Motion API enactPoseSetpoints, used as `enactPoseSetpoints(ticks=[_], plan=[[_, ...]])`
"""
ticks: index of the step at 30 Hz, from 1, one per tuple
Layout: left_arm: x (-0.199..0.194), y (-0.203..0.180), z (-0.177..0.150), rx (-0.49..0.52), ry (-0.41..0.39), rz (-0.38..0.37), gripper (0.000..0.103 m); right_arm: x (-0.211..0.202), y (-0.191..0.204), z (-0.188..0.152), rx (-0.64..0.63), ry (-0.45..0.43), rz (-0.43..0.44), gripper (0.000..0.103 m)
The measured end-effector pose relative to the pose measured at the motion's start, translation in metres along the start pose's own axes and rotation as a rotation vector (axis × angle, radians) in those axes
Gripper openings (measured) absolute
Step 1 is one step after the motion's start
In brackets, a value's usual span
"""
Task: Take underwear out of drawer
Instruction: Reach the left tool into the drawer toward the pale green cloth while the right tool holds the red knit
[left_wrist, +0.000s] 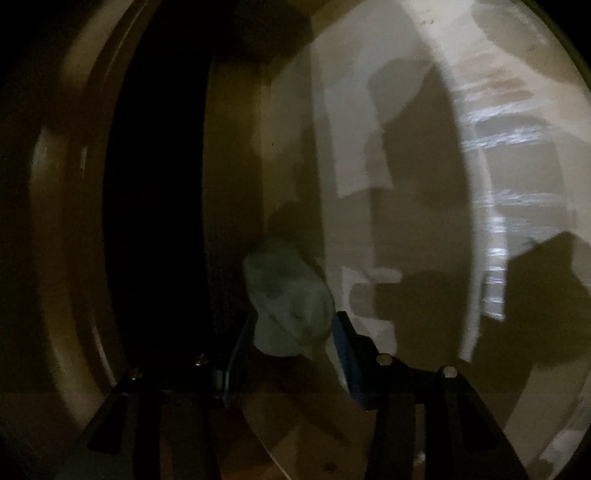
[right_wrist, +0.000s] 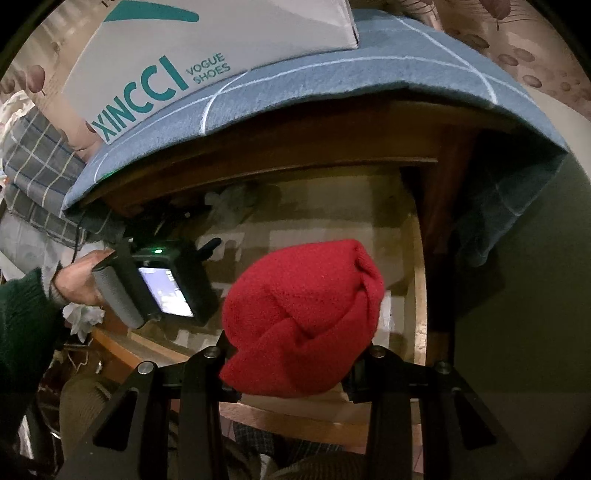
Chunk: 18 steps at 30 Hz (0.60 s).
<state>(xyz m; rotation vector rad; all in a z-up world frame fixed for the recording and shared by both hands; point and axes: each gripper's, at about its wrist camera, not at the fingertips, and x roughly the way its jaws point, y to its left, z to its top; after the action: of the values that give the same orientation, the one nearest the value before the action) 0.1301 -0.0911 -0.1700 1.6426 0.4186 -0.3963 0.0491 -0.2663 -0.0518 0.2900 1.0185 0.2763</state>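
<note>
Two bundles are in my fingers. My right gripper (right_wrist: 291, 365) is clamped on a rolled red knit garment (right_wrist: 303, 317), held above the open wooden drawer (right_wrist: 419, 295). My left gripper (left_wrist: 291, 343), deep in the dark drawer, has narrowed around a pale green underwear bundle (left_wrist: 288, 299), pads seemingly touching it.
</note>
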Motion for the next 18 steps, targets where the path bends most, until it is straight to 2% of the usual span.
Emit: enactPoseSetpoints(ticks=[3, 4, 5, 7, 8, 18], plan=[[0.008, 0.0, 0.001, 0.007, -0.009, 0.051, 0.04, 0.002, 0.0, 0.0, -0.002, 0.008, 0.006, 0.035], [0.011, 0.0, 0.001, 0.009, -0.013, 0.065, 0.033, 0.003, -0.001, 0.0, -0.002, 0.01, 0.008, 0.035], [0.014, 0.0, 0.001, 0.003, -0.01, 0.061, 0.028, 0.004, -0.001, 0.0, 0.0, 0.015, 0.014, 0.035], [0.02, 0.001, 0.002, -0.007, -0.005, 0.051, 0.025, 0.005, -0.002, 0.0, 0.004, 0.021, 0.019, 0.035], [0.022, 0.001, 0.003, -0.007, -0.009, 0.067, 0.025, 0.007, -0.003, 0.0, 0.008, 0.026, 0.025, 0.035], [0.03, 0.004, 0.004, -0.033, -0.034, 0.039, 0.025, 0.013, -0.004, 0.001, 0.019, 0.043, 0.06, 0.035]])
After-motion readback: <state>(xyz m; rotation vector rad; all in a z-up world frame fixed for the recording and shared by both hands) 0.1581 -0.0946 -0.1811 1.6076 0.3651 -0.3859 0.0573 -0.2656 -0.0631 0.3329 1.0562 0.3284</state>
